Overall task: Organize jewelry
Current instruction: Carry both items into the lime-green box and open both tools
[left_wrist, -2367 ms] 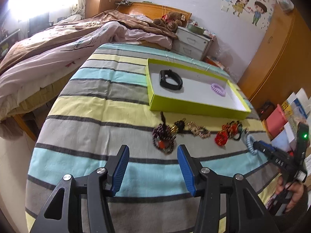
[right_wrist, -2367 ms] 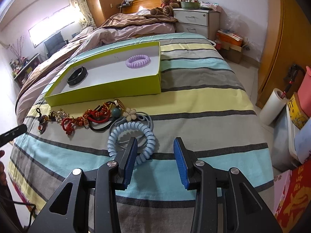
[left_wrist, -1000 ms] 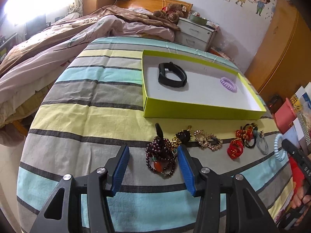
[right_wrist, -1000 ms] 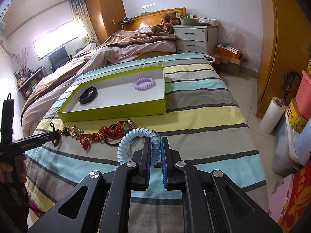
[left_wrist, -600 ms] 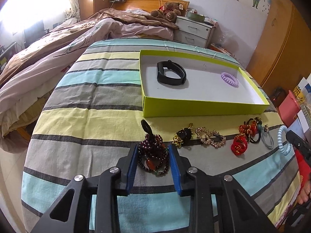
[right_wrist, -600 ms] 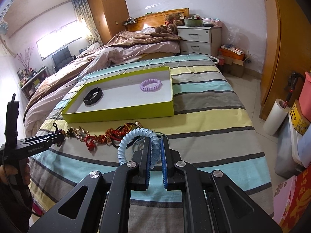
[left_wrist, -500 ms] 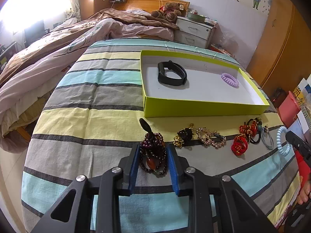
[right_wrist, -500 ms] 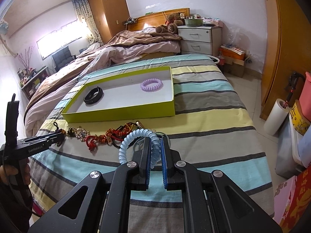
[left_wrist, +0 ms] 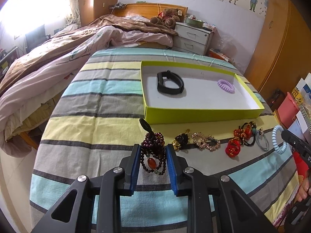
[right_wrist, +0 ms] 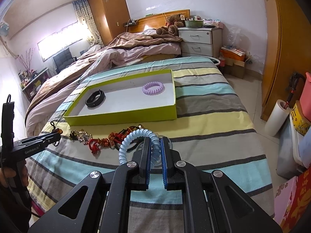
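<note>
A lime-green box lies on the striped bed and holds a black wristband and a purple coil hair tie. My left gripper is shut on a dark purple bead bracelet, lifted just off the bed. My right gripper is shut on a light blue coil hair tie and holds it above the bed. A gold and black piece, a red knotted bracelet and dark hair ties lie in front of the box.
The bed's right edge drops to a tiled floor. A white nightstand stands at the back. A crumpled quilt lies on the second bed to the left. A paper roll and boxes stand at the right.
My left gripper moved forward onto the purple bead bracelet and closed on it. My right gripper closed on the blue coil hair tie and raised it off the bed.
</note>
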The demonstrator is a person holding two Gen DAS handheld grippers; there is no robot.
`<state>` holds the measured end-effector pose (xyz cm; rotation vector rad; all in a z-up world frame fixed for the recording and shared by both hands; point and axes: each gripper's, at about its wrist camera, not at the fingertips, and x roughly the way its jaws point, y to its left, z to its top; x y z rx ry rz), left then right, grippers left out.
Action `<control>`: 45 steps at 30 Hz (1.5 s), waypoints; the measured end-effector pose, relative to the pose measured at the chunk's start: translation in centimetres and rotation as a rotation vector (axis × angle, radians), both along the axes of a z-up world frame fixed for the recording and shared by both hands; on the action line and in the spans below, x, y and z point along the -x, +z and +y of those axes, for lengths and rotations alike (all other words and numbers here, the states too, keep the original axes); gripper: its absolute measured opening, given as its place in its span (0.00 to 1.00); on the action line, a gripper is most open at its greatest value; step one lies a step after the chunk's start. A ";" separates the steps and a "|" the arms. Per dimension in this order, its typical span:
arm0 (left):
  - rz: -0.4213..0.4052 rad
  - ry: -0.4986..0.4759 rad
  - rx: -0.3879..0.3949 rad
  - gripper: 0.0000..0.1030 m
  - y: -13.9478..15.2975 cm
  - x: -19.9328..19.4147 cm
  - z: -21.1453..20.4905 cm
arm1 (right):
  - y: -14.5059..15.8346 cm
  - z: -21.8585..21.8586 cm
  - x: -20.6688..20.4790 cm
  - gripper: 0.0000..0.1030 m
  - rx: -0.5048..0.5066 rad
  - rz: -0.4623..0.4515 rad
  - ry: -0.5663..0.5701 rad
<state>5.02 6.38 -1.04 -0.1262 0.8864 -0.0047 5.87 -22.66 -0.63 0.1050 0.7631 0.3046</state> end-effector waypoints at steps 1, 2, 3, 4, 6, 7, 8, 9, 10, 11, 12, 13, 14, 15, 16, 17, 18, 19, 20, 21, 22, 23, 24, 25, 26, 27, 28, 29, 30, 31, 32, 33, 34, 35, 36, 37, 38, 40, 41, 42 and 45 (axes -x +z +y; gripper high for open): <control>-0.007 -0.003 -0.002 0.26 0.2 0.0 -0.1 | 0.1 0.1 -0.1 0.10 -0.001 -0.003 0.002; -0.013 -0.011 -0.004 0.26 0.6 0.0 -0.2 | 0.3 0.1 -0.1 0.10 -0.001 -0.005 0.005; -0.017 -0.012 -0.006 0.26 0.8 0.0 -0.2 | 0.5 0.2 -0.2 0.10 -0.002 -0.007 0.008; -0.023 -0.016 -0.009 0.26 1.1 0.0 -0.3 | 0.6 0.3 -0.3 0.10 -0.003 -0.010 0.012; -0.033 -0.021 -0.009 0.26 1.6 -0.2 -0.5 | 0.9 0.5 -0.6 0.10 -0.006 -0.012 0.017; -0.038 -0.025 -0.009 0.26 1.9 -0.3 -0.5 | 1.1 0.6 -0.8 0.10 -0.007 -0.015 0.022; -0.040 -0.029 -0.010 0.26 2.0 -0.4 -0.6 | 1.3 0.7 -1.0 0.10 -0.009 -0.016 0.025; -0.042 -0.033 -0.010 0.26 2.3 -0.7 -0.7 | 1.5 0.8 -1.4 0.10 -0.010 -0.016 0.028; -0.045 -0.038 -0.011 0.26 2.4 -0.9 -0.9 | 1.6 0.9 -1.6 0.10 -0.010 -0.017 0.032; -0.049 -0.046 -0.014 0.26 2.7 -1.3 -1.1 | 1.9 1.1 -2.0 0.10 -0.009 -0.017 0.041; -0.054 -0.053 -0.016 0.26 3.0 -1.5 -1.2 | 2.1 1.4 -2.5 0.10 -0.003 -0.017 0.046; -0.059 -0.060 -0.017 0.26 3.2 -1.8 -1.4 | 2.3 1.7 -2.8 0.10 0.005 -0.021 0.049; -0.062 -0.065 -0.016 0.26 3.4 -2.1 -1.6 | 2.5 2.0 -3.2 0.10 0.011 -0.025 0.055; -0.060 -0.069 -0.015 0.26 3.4 -2.4 -1.7 | 2.7 2.2 -3.8 0.10 0.010 -0.025 0.059; -0.059 -0.073 -0.016 0.26 3.5 -2.6 -1.8 | 2.8 2.4 -4.2 0.10 0.006 -0.025 0.064; -0.059 -0.078 -0.018 0.26 3.5 -3.0 -1.9 | 3.0 2.6 -4.8 0.10 0.005 -0.027 0.071; -0.058 -0.082 -0.019 0.26 3.5 -3.3 -2.1 | 3.1 2.8 -5.2 0.10 0.011 -0.027 0.073; -0.058 -0.090 -0.018 0.26 3.5 -3.7 -2.2 | 3.3 3.2 -5.8 0.10 0.020 -0.030 0.076; -0.056 -0.095 -0.016 0.26 3.4 -4.1 -2.3 | 3.4 3.5 -6.4 0.10 0.023 -0.031 0.082; -0.053 -0.096 -0.014 0.26 3.3 -4.4 -2.4 | 3.4 3.8 -7.1 0.10 0.021 -0.025 0.088; -0.051 -0.098 -0.012 0.26 3.2 -4.8 -2.4 | 3.5 4.2 -7.9 0.10 0.021 -0.019 0.091; -0.047 -0.099 -0.009 0.26 3.1 -5.1 -2.5 | 3.4 4.5 -8.6 0.10 0.023 -0.015 0.095; -0.042 -0.097 -0.003 0.26 3.0 -5.5 -2.4 | 3.4 4.8 -9.3 0.10 0.030 -0.010 0.096; -0.040 -0.099 -0.001 0.26 2.9 -5.8 -2.4 | 3.3 5.1 -9.9 0.10 0.036 -0.006 0.099; -0.039 -0.101 -0.002 0.26 2.8 -6.0 -2.4 | 3.2 5.5 -10.6 0.10 0.044 -0.002 0.102; -0.036 -0.102 -0.001 0.26 2.7 -6.4 -2.4 | 3.1 5.8 -11.1 0.10 0.053 0.002 0.103; -0.029 -0.103 -0.001 0.26 2.5 -6.8 -2.4 | 3.0 6.2 -11.7 0.10 0.059 0.007 0.107; -0.021 -0.100 0.000 0.26 2.3 -7.2 -2.3 | 2.7 6.7 -12.5 0.10 0.065 0.018 0.114; -0.012 -0.093 0.002 0.26 2.1 -7.6 -2.2 | 2.5 7.1 -13.1 0.10 0.068 0.026 0.118; -0.009 -0.090 0.001 0.26 1.9 -7.7 -2.1 | 2.3 7.5 -13.4 0.10 0.070 0.029 0.123; -0.010 -0.093 -0.003 0.26 1.8 -8.0 -2.2 | 2.0 8.1 -14.0 0.10 0.078 0.037 0.131; -0.008 -0.093 -0.004 0.26 1.6 -8.1 -2.2 | 1.9 8.4 -14.3 0.10 0.084 0.044 0.133; 0.000 -0.095 0.000 0.26 1.4 -8.4 -2.1 | 1.6 8.9 -14.8 0.10 0.087 0.051 0.139; 0.005 -0.097 0.002 0.26 1.2 -8.6 -2.1 | 1.5 9.2 -15.1 0.10 0.087 0.056 0.143; 0.013 -0.094 0.003 0.26 0.9 -8.7 -2.1 | 1.2 9.6 -15.5 0.10 0.085 0.066 0.150; 0.019 -0.092 0.002 0.26 0.7 -8.8 -2.0 | 1.0 9.9 -15.7 0.10 0.085 0.073 0.155; 0.022 -0.094 0.002 0.26 0.5 -8.9 -2.0 | 0.7 10.3 -16.1 0.10 0.091 0.083 0.161; 0.034 -0.094 0.008 0.26 0.0 -9.1 -1.9 | 0.2 10.9 -16.8 0.10 0.106 0.095 0.170; 0.039 -0.093 0.009 0.26 -0.2 -9.3 -1.9 | -0.1 11.2 -17.2 0.10 0.107 0.107 0.176; 0.047 -0.088 0.012 0.26 -0.4 -9.5 -1.7 | -0.2 11.4 -17.5 0.10 0.108 0.116 0.181; 0.057 -0.077 0.010 0.26 -0.9 -10.1 -1.5 | -0.9 12.1 -18.4 0.10 0.110 0.140 0.191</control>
